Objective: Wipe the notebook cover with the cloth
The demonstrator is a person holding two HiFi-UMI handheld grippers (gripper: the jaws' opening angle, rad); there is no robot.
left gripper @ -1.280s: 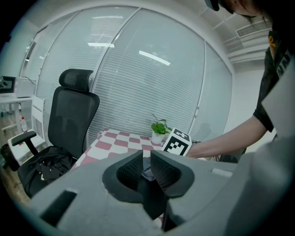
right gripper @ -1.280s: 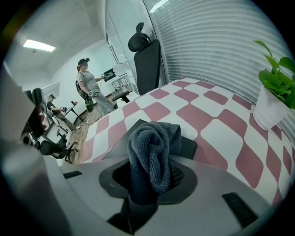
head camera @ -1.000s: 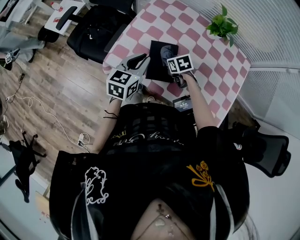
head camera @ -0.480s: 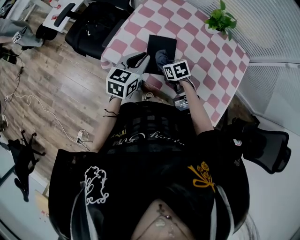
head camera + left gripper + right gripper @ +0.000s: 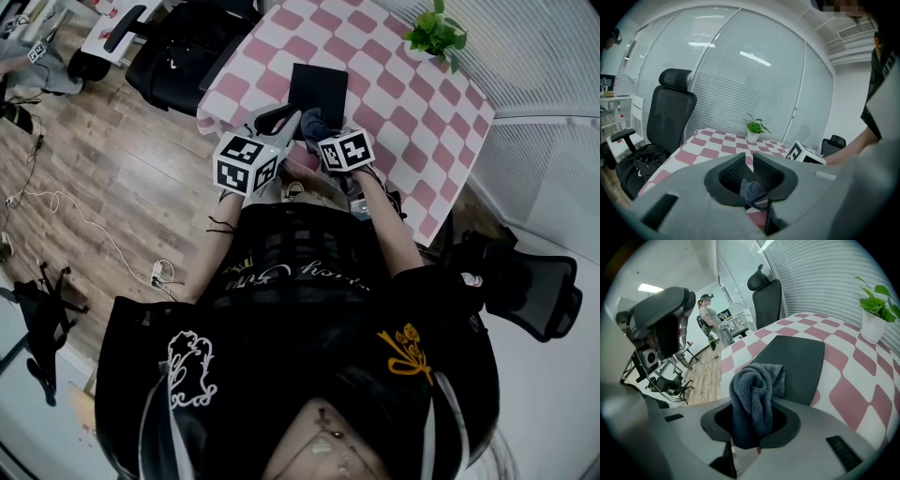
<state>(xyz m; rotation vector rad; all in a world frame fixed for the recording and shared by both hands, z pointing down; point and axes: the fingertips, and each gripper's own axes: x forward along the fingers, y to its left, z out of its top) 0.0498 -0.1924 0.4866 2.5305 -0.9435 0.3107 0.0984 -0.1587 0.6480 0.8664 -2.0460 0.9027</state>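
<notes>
A grey cloth [image 5: 757,394] is pinched in a bunch by the right gripper [image 5: 751,425], with the jaws pressed onto it. The cloth is held at the near end of the notebook [image 5: 797,359], which is laid flat close to the near edge of the table [image 5: 853,394]. It cannot be told if the cover is touched. The jaws of the left gripper [image 5: 749,161] are almost together, and nothing seems to be held by them. For a good wipe, the cloth should be pressed down softly and pushed slowly to the far end. The notebook could be slid along, so it may need to be pinned by the left gripper.
</notes>
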